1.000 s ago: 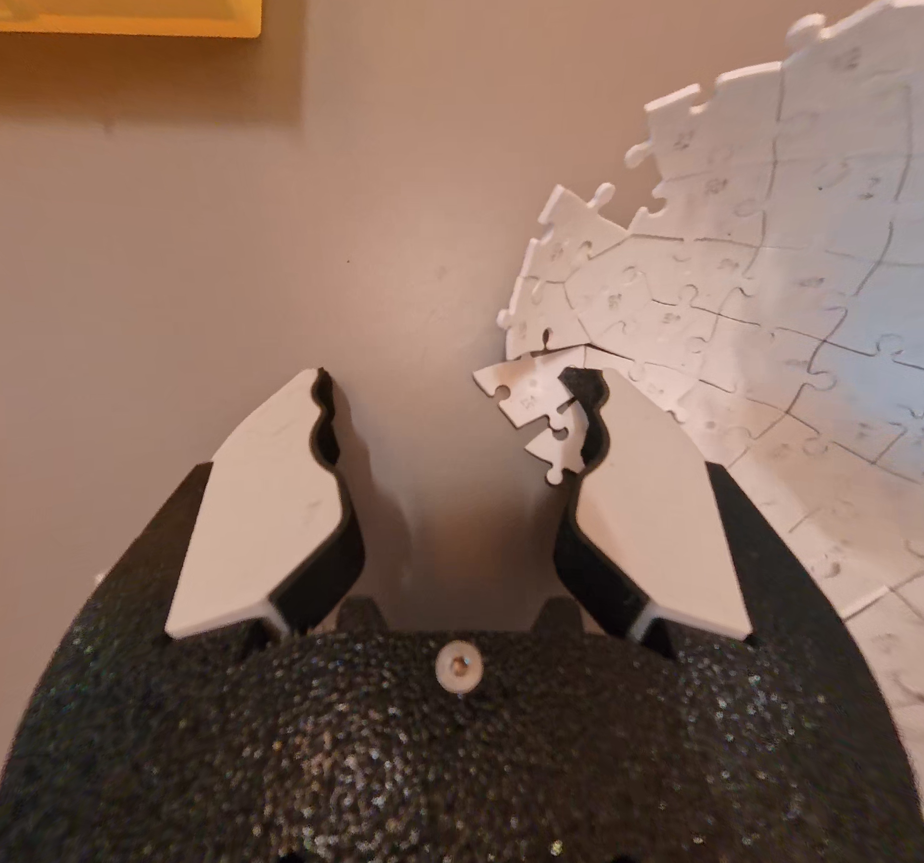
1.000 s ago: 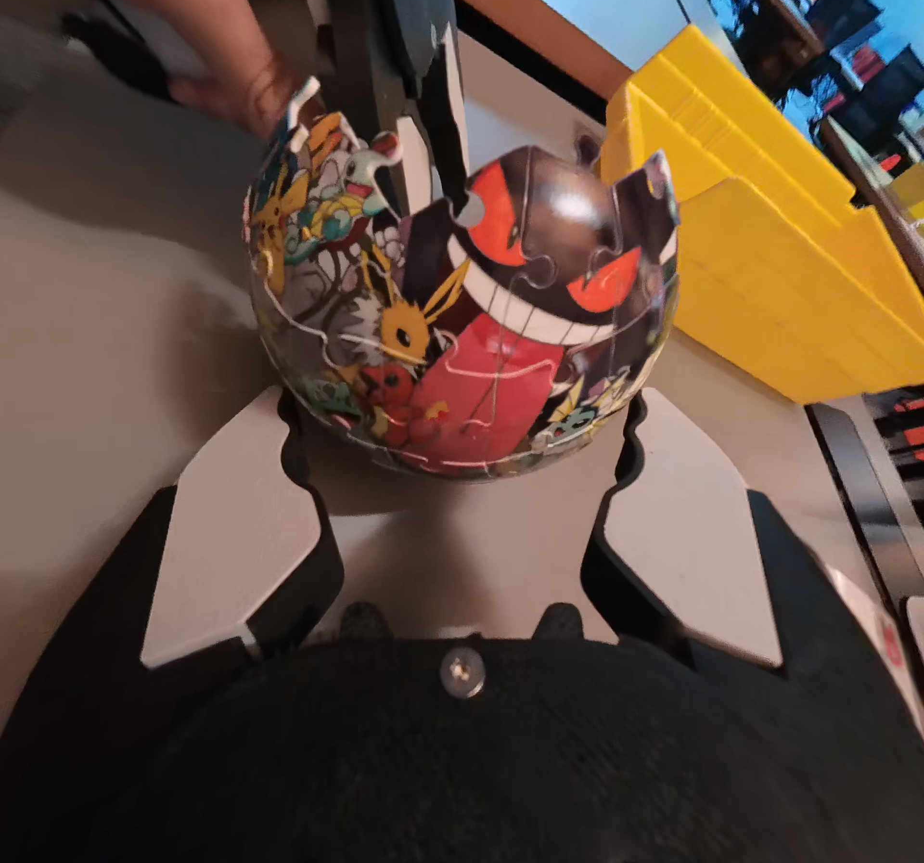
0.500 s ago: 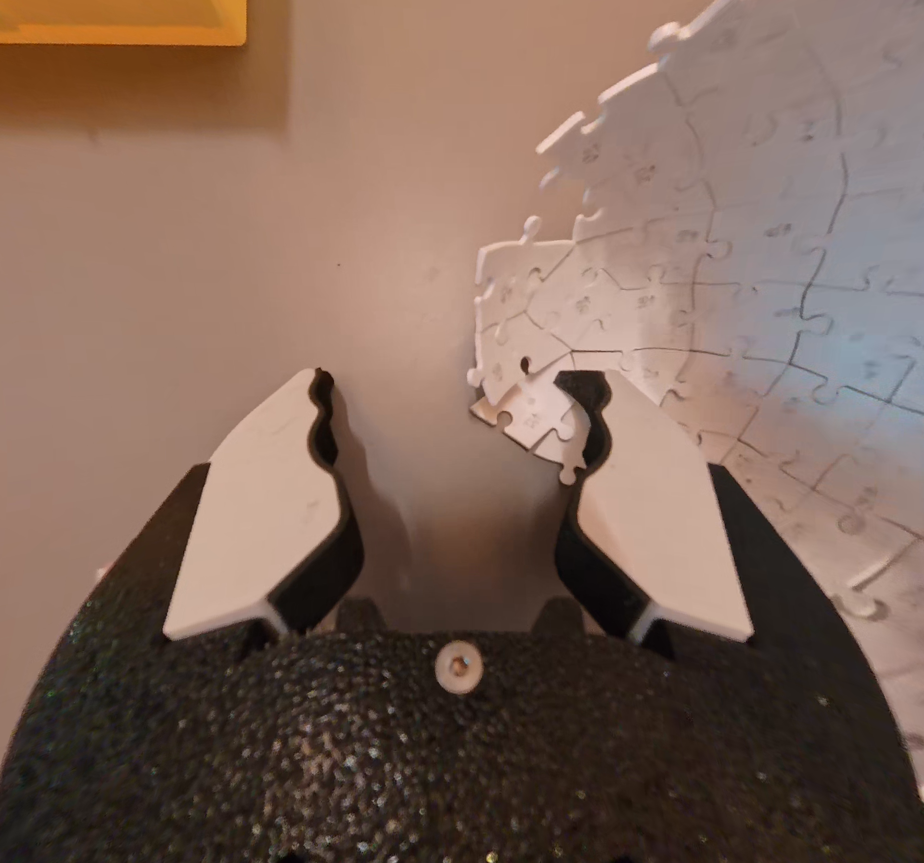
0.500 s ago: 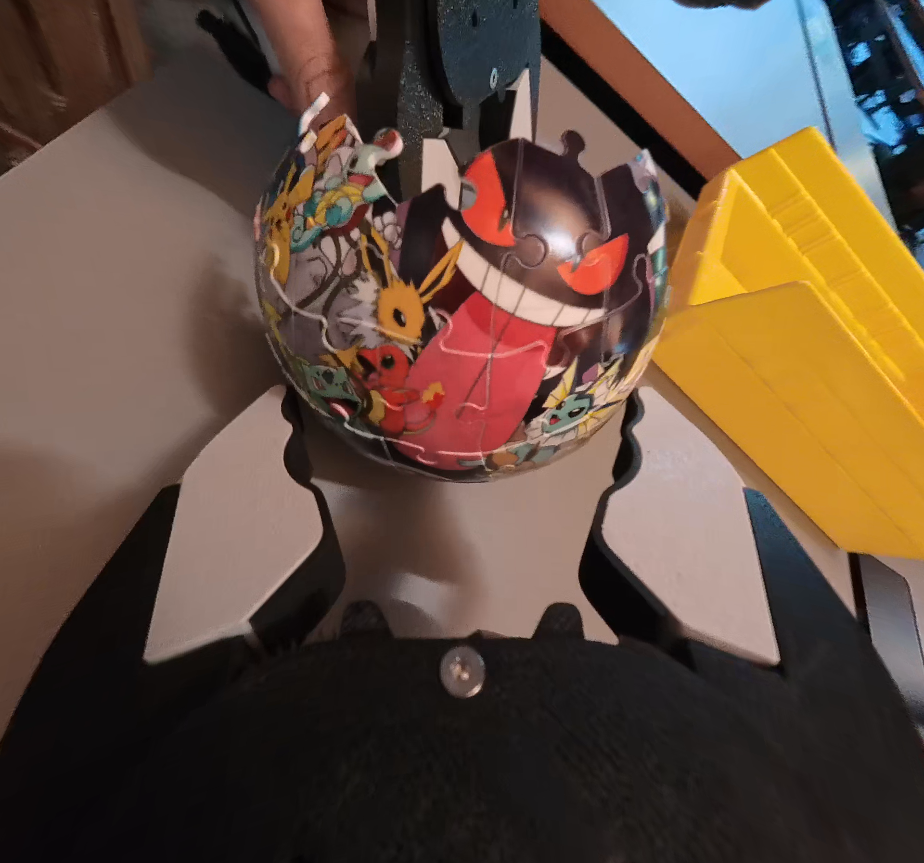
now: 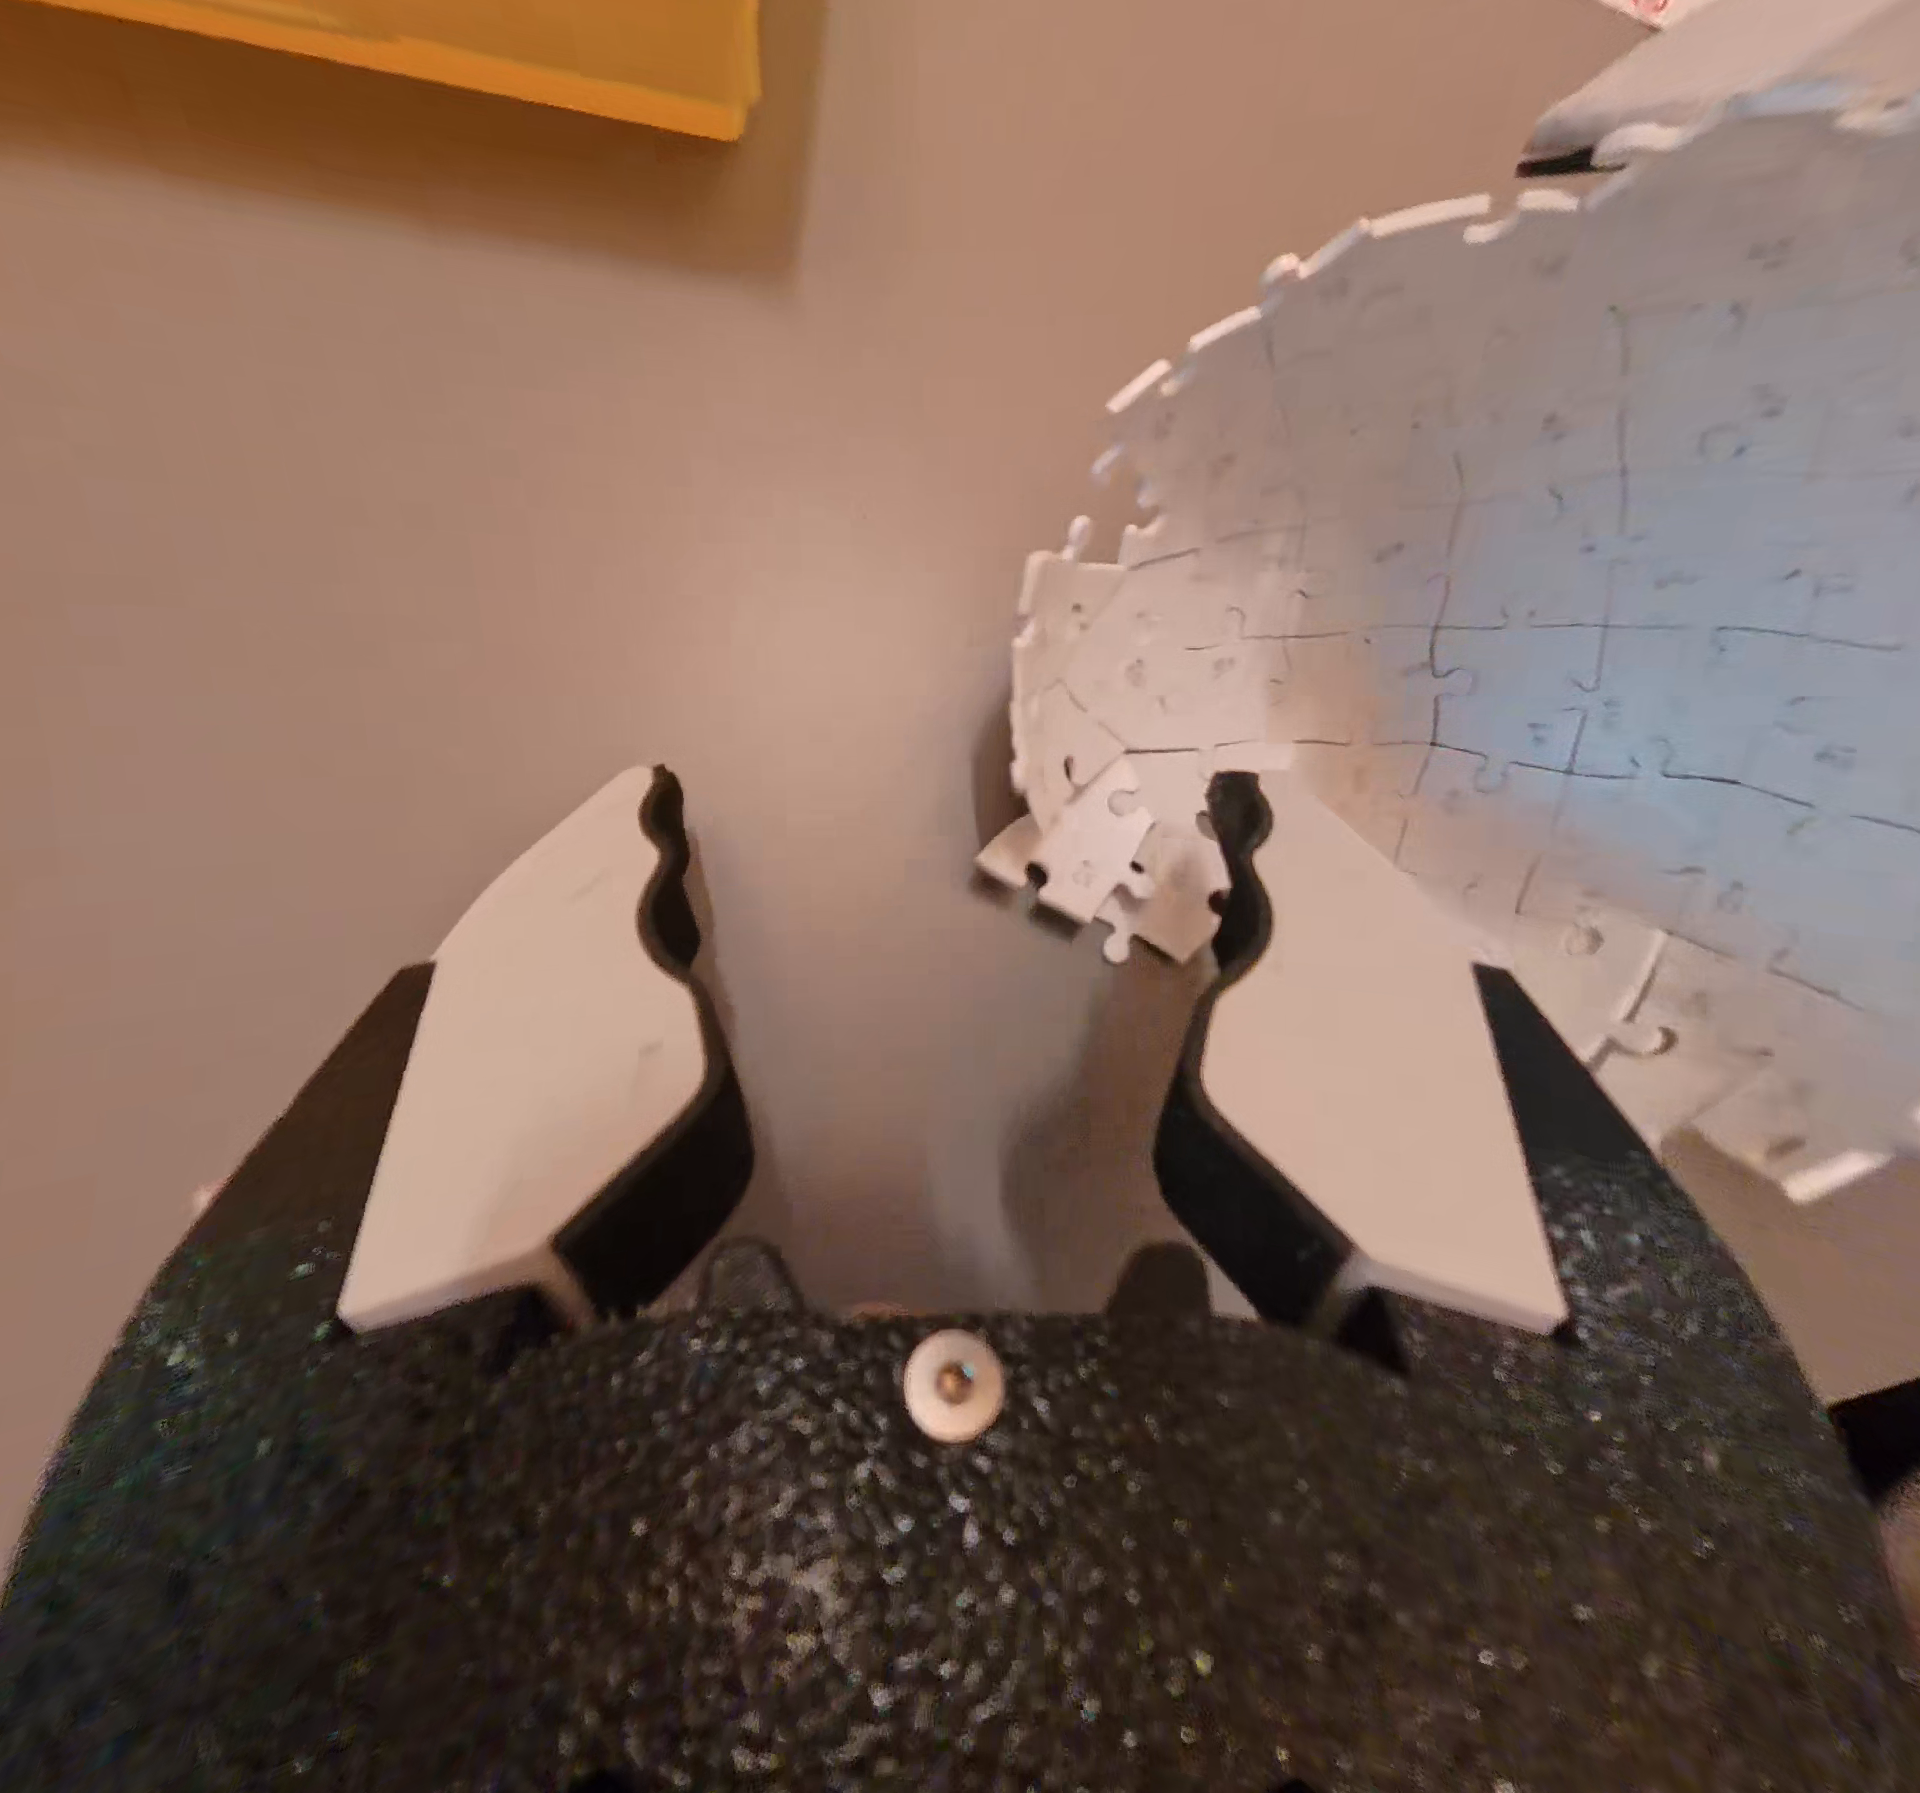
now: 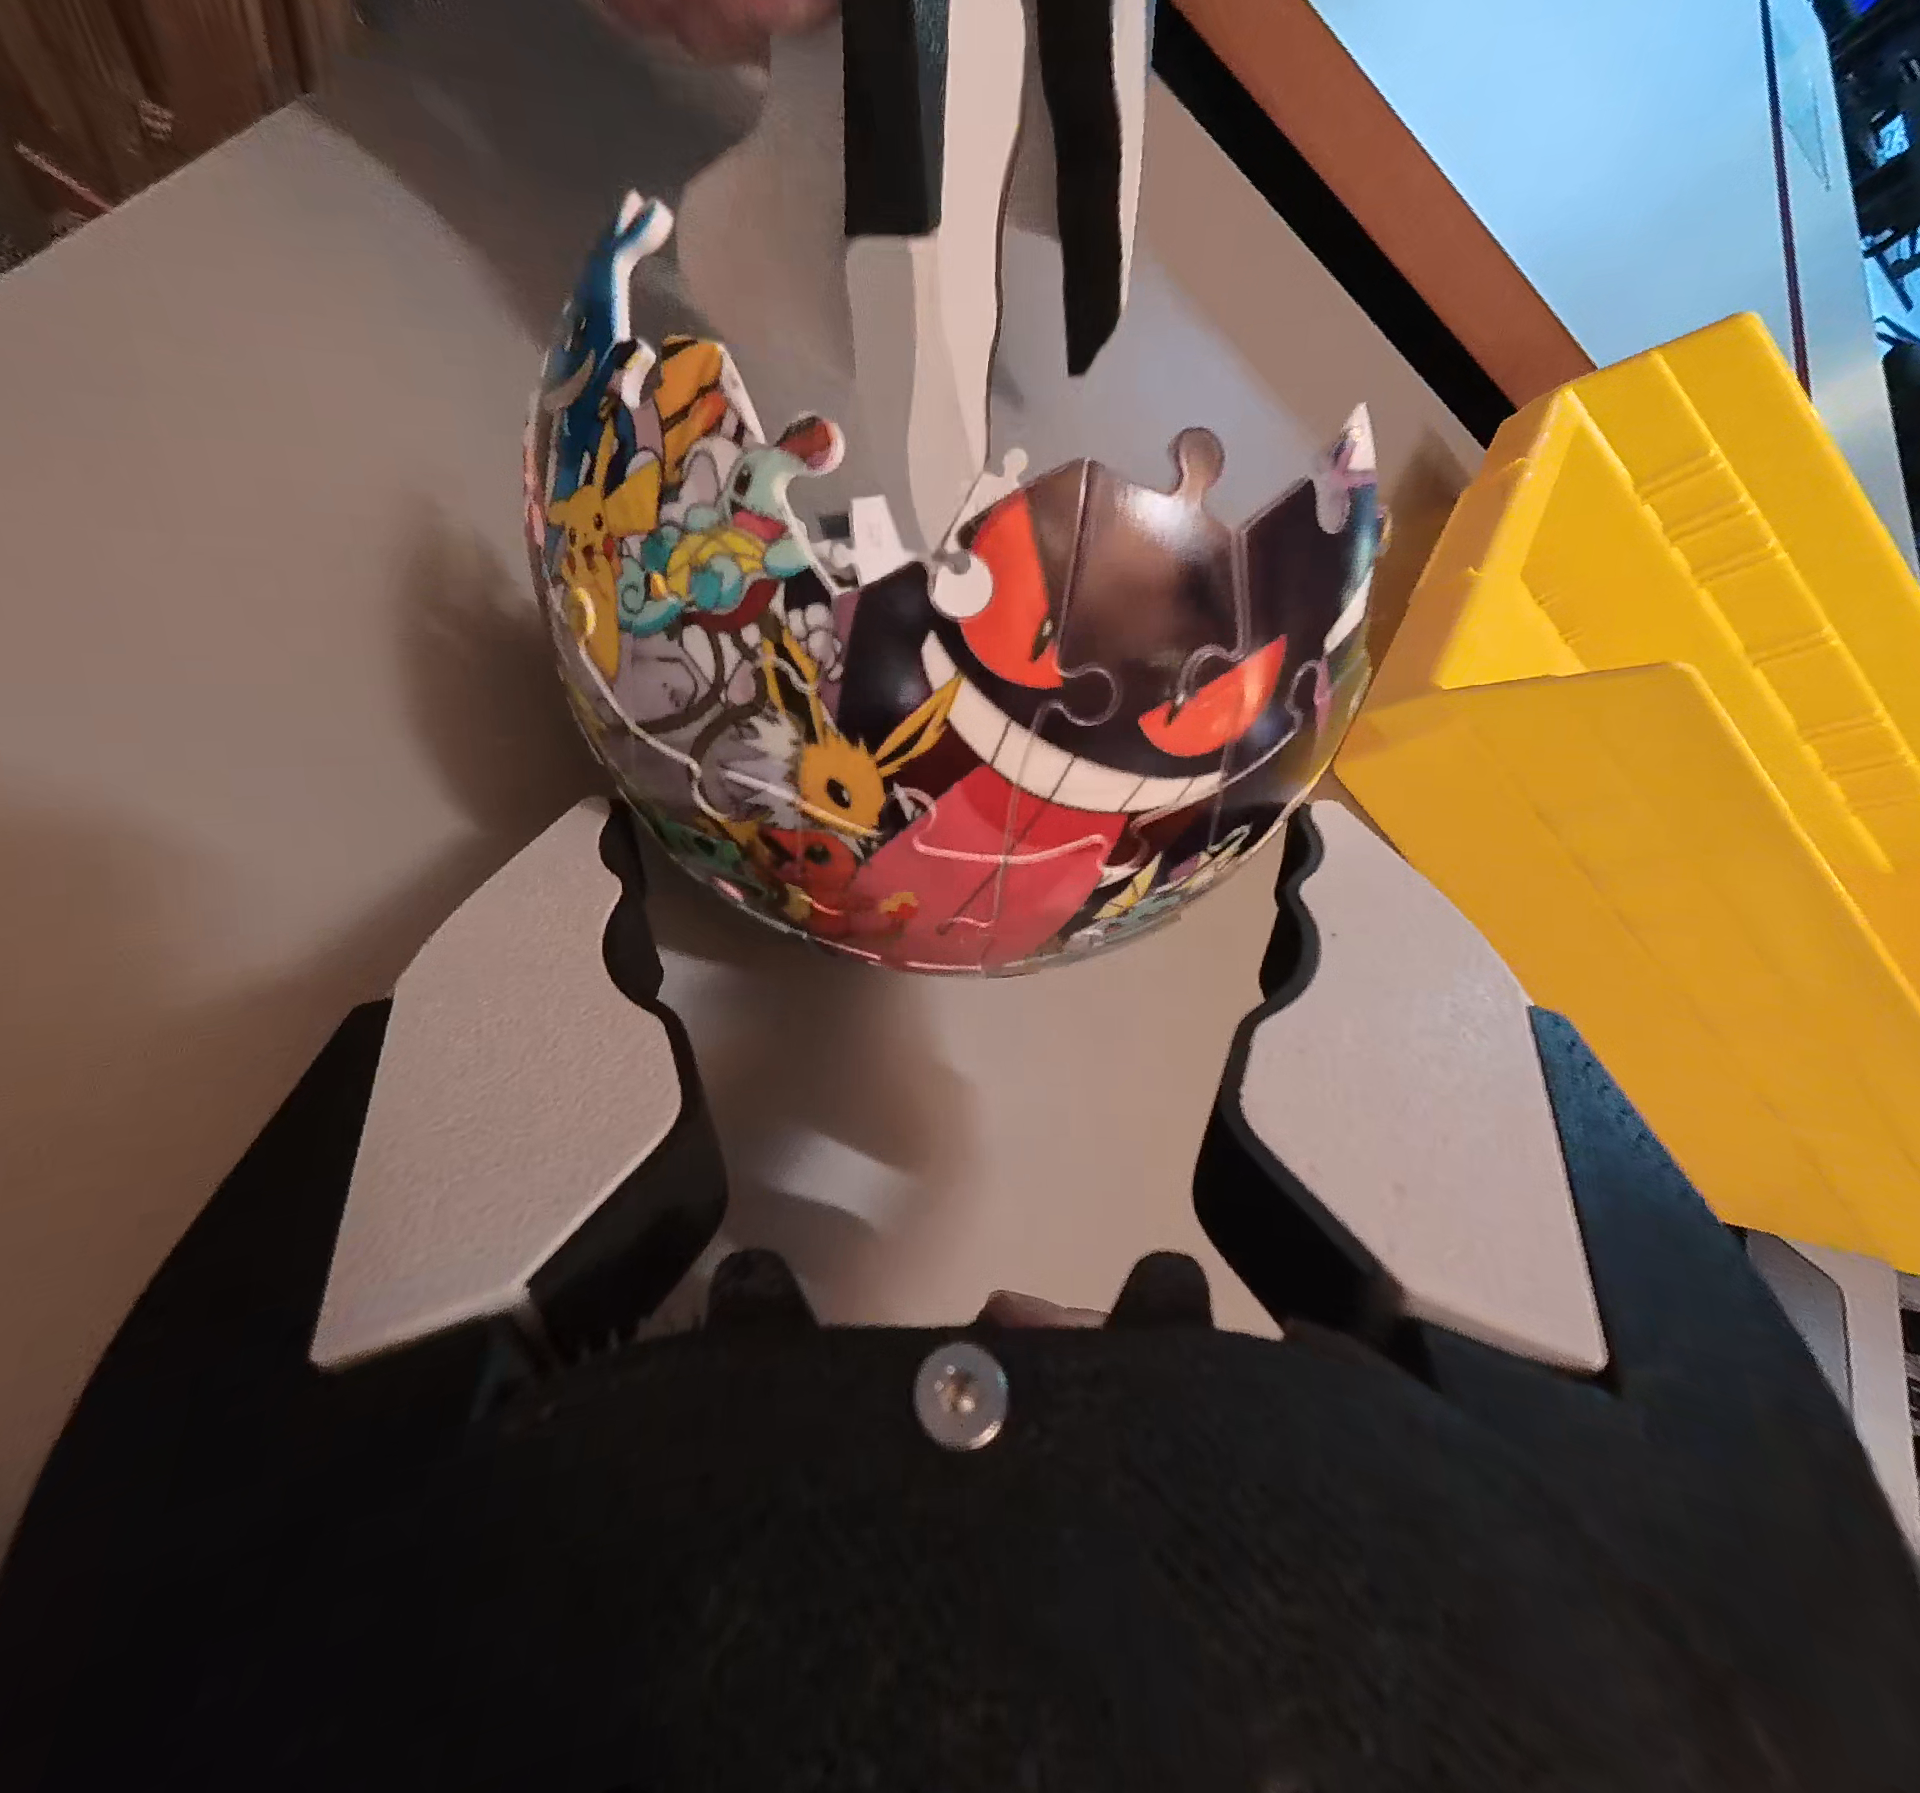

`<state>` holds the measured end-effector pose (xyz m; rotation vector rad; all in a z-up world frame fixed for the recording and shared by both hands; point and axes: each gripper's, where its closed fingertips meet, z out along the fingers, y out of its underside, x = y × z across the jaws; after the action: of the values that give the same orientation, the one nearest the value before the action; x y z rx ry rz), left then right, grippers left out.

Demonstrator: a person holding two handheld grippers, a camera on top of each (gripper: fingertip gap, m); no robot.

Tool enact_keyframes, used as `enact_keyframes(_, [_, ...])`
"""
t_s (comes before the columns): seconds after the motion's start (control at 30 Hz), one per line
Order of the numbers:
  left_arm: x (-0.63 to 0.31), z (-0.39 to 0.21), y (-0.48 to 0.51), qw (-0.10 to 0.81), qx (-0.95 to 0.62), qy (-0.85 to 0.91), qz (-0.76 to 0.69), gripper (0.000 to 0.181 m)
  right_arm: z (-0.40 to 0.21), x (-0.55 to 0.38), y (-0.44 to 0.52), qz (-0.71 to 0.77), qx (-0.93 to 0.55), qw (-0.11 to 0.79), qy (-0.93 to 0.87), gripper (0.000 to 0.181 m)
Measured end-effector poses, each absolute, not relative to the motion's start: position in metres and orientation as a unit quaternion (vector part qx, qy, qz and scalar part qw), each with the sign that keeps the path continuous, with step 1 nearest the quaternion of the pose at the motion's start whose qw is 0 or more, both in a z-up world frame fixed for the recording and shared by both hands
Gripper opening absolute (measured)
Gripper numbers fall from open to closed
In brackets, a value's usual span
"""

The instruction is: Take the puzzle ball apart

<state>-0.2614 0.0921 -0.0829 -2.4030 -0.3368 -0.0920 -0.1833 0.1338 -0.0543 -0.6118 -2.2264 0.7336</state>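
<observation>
A grey table (image 6: 208, 600) is seen beneath both grippers, and a yellow bin (image 6: 1683, 756) is set on it to the right of the right gripper's jaws. The puzzle ball (image 6: 935, 704), with its top already removed so that a jagged open bowl is left, is found just ahead of the right gripper (image 6: 961, 870), its lower curve lying between the two fingertips; whether the tips are touching it cannot be told. The right gripper's jaws are spread wide, with nothing clamped. In the left wrist view the white inside of the bowl (image 5: 1507, 652) is seen to the right of and beyond the jaws of the left gripper (image 5: 951, 844), which are held wide apart and empty. A few loosened pieces (image 5: 1101, 860) are seen hanging at the shell's lower edge, just beside the right-hand fingertip (image 5: 1236, 839). From the right wrist view the left gripper (image 6: 997, 372) is seen above the bowl's open rim, pointing down toward it.
</observation>
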Motion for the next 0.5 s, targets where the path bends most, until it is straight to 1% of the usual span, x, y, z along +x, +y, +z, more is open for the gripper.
enact_keyframes(0.17, [-0.269, -0.083, 0.074, 0.322, -0.939, -0.119, -0.003, 0.098, -0.055, -0.183, 0.135, 0.279, -0.234, 0.353, -0.862, 0.116])
enact_keyframes(0.3, [-0.257, -0.096, 0.081, 0.307, -0.944, -0.117, -0.037, 0.098, -0.055, -0.183, 0.134, 0.269, -0.227, 0.355, -0.866, 0.116])
enact_keyframes(0.5, [-0.256, -0.108, 0.085, 0.285, -0.953, -0.102, -0.001, 0.095, -0.049, -0.186, 0.128, 0.251, -0.208, 0.363, -0.873, 0.116])
